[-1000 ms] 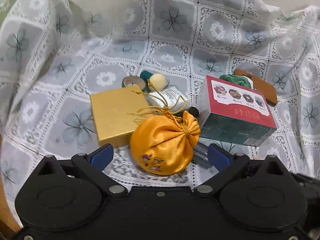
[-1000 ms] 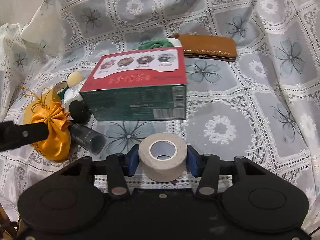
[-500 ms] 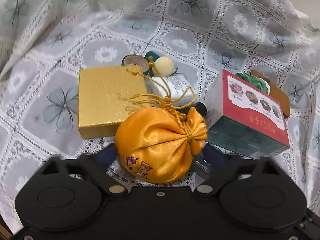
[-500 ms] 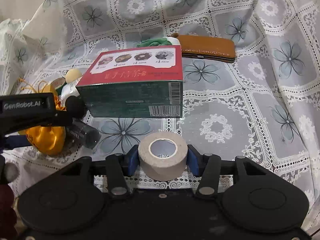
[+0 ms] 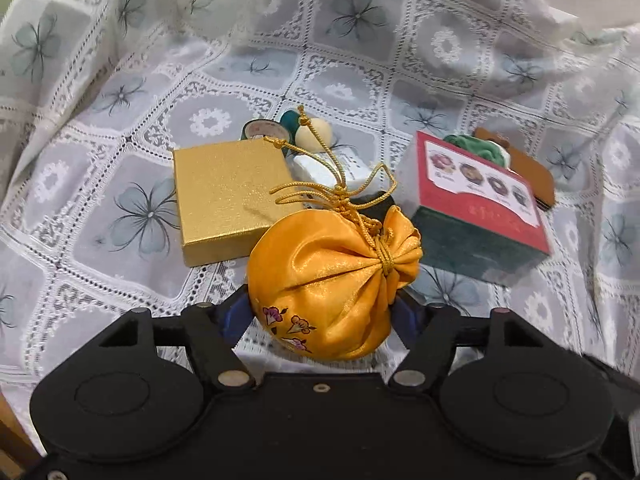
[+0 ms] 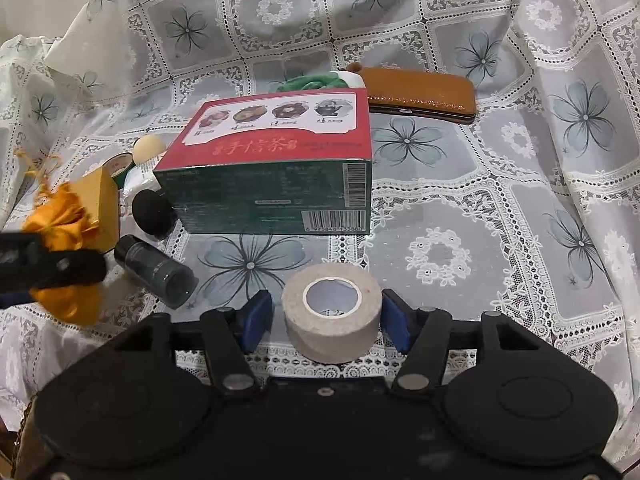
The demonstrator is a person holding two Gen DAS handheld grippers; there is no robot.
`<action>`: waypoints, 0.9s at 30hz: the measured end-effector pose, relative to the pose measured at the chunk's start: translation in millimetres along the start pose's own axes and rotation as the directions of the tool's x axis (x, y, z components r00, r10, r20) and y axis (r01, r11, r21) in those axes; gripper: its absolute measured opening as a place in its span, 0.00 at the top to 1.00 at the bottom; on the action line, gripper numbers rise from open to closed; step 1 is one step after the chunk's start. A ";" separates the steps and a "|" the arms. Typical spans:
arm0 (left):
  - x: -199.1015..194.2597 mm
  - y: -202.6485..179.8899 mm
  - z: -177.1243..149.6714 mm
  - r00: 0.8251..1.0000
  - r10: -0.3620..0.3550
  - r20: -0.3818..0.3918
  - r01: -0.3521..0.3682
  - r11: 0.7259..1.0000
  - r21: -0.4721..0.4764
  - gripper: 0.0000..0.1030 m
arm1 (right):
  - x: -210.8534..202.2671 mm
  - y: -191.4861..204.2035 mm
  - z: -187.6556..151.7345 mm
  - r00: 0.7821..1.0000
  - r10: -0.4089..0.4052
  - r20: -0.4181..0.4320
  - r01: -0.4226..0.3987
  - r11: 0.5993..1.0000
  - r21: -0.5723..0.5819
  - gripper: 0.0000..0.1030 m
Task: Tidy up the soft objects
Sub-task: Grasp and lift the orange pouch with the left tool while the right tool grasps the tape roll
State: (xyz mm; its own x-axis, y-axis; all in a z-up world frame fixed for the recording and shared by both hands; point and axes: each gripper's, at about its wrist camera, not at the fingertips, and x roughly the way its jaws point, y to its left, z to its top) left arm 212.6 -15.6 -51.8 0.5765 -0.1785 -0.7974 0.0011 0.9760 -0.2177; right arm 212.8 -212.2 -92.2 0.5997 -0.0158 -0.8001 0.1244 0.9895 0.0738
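Orange pouch (image 5: 332,280) between closing left tongs (image 5: 320,316); right tongs (image 6: 327,320) opening off tape roll (image 6: 331,316).

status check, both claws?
Left claw closing on pouch, pads touching. Right claw opening, tape loose between pads. Vial beside pouch.

Drawstring pouch (image 5: 336,280): shiny orange satin cloth w/ twisted gold cord. Gift box (image 5: 228,196): gold paper, fine grainy sparkle. Tea box (image 6: 276,172): smooth printed cardboard. Tape roll (image 6: 332,316): matt beige, probably cloth. Tablecloth (image 6: 500,220): white lace. Wallet (image 6: 424,96): brown, leather-like, slight gloss.
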 end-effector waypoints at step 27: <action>-88.5 17.9 -78.6 0.997 -0.013 -0.070 0.024 0.987 0.157 0.36 | -95.7 -11.4 -25.1 0.996 0.075 0.038 -0.079 0.990 0.118 0.53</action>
State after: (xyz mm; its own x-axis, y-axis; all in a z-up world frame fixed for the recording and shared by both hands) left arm 97.3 7.9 -29.4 0.5179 -0.1994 -0.8319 0.1428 0.9790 -0.1457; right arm 134.1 -218.4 -31.4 0.6370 0.0532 -0.7690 0.1693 0.9636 0.2069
